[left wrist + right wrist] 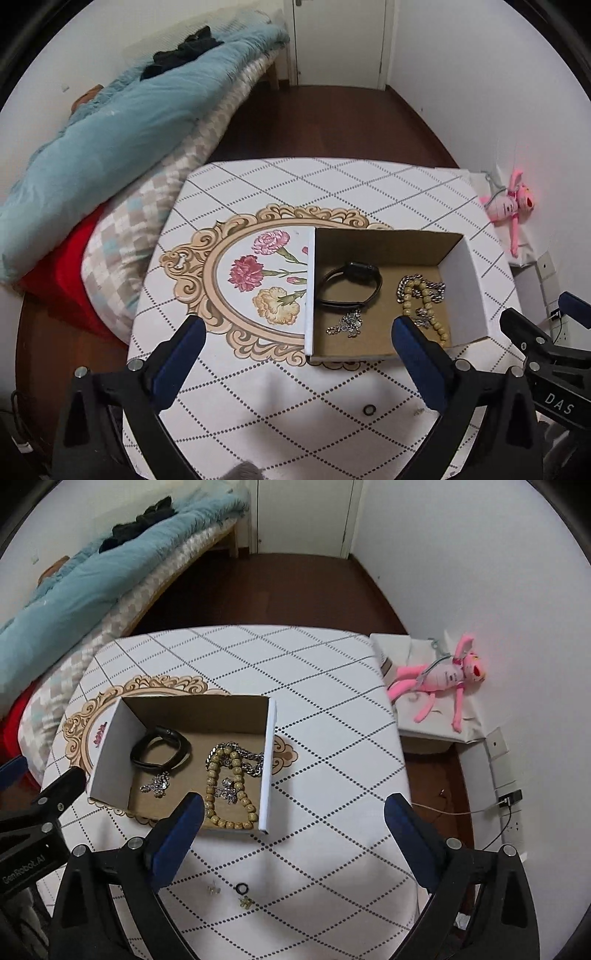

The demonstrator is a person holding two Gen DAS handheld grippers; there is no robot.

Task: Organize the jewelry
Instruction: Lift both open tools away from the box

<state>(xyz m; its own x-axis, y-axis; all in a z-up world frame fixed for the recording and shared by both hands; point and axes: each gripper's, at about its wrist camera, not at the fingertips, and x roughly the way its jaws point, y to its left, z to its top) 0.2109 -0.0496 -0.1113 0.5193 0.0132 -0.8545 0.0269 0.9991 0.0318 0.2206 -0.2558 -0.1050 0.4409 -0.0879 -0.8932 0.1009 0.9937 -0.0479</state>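
Both grippers hover above the table (pixel 332 686), the left gripper (pixel 299 354) and the right gripper (pixel 293 827) each spread wide and holding nothing. Inside the open cardboard box (pixel 192 710) lie a black watch (pixel 160 751), a wooden bead bracelet (pixel 218 794), a silver chain (pixel 251 758) and a sparkly brooch (pixel 157 784). Nearer the grippers, a small black ring (pixel 241 888) and two tiny earrings (pixel 245 902) sit loose on the tablecloth, apart from the box.

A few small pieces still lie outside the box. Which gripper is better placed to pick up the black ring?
Right, probably. The black ring lies between the open right gripper's fingers, near their base, beside two small earrings; the left gripper is open too, but centered further left.
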